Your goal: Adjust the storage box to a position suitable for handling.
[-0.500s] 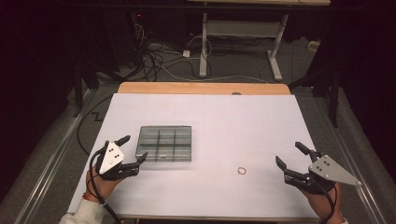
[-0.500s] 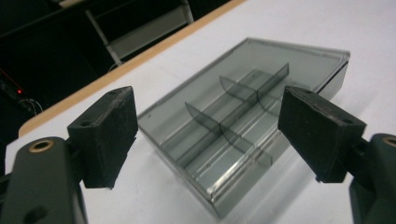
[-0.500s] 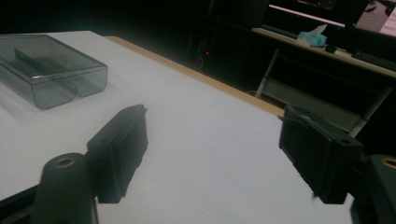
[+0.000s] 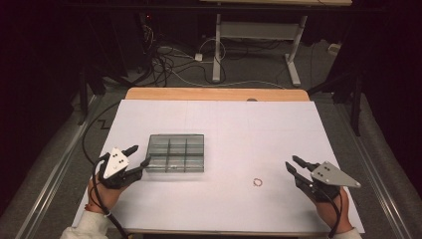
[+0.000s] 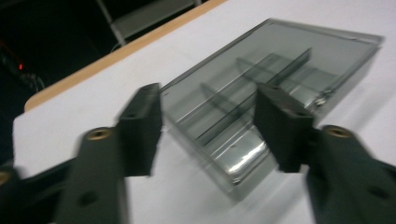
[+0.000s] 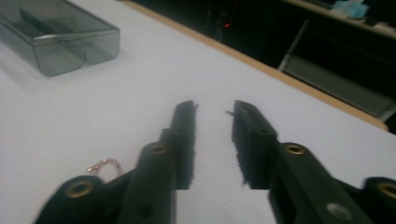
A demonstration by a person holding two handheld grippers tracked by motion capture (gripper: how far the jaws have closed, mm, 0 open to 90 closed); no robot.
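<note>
Small bracelet [image 4: 257, 182], lower-center-right of high view, on white table [image 4: 249, 129]. Looks light, limp, thin chain: pinch one strand, low approach. Divided clear box [image 4: 176, 152] left-center, rigid, slick. Left gripper [image 4: 138, 157] jaws apart beside box; right gripper [image 4: 292, 165] jaws apart, nothing held.

Compartment box [image 4: 176, 152] on table [image 4: 249, 129] left of centre; small ring [image 4: 257, 182] to its right, nearer person.

My white table top [image 4: 239, 134] is brightly and evenly lit from above, while everything beyond it sinks into near black. My left gripper [image 5: 208, 121] view is smeared with motion blur, with glare on the smoky box [image 5: 280, 88]. My right view's foreground is soft
</note>
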